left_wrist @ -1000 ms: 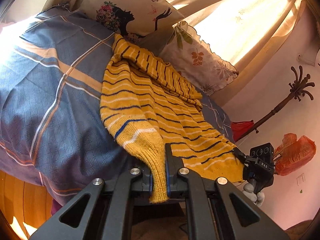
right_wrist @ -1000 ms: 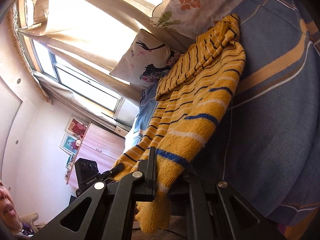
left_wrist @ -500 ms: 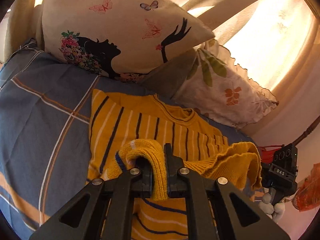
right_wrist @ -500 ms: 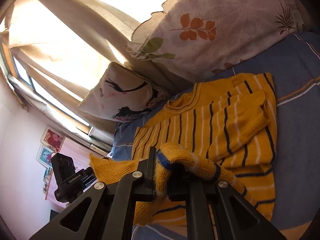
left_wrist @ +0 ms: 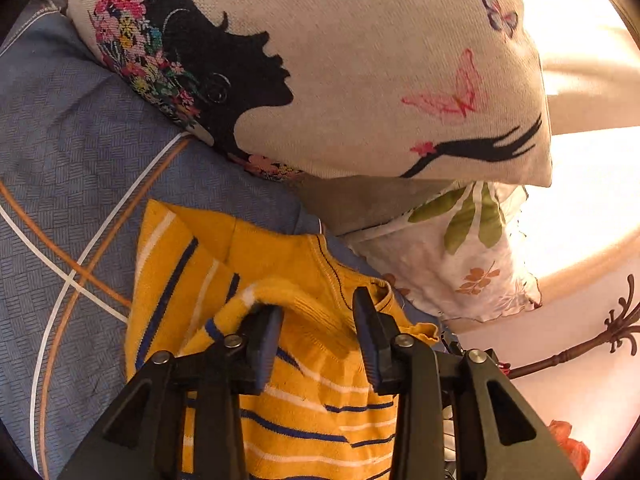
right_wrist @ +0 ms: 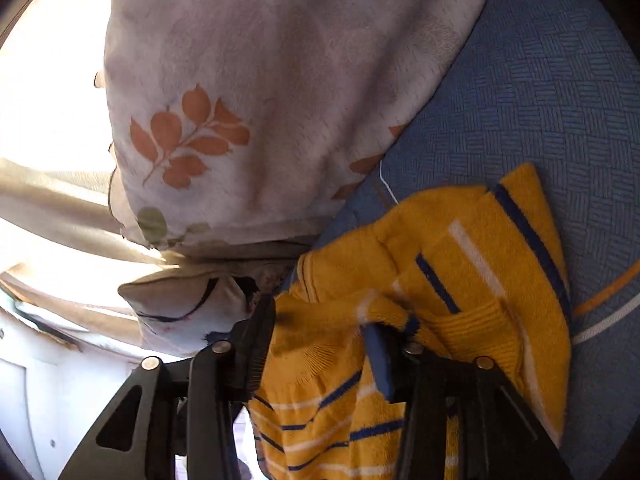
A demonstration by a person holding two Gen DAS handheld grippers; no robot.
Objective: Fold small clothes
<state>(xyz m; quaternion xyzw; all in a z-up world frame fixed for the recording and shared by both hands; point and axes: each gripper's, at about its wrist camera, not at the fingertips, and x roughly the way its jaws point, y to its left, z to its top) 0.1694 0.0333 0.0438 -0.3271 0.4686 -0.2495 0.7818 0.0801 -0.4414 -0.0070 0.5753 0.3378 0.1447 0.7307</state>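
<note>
A yellow knit sweater with blue and white stripes lies folded over on the blue bedspread, its neckline toward the pillows. My left gripper is open, its jaws spread around the ribbed hem laid over the sweater's upper part. In the right wrist view the sweater lies bunched near the pillows. My right gripper is open too, with hem fabric loose between its jaws.
A cream pillow with a black silhouette print and a white leaf-print pillow stand just beyond the sweater. A bright curtained window is behind them. A dark wooden coat stand is at right.
Both grippers carried the sweater's hem up toward the neckline, folding it in half, then opened and let the hem go near the pillows.
</note>
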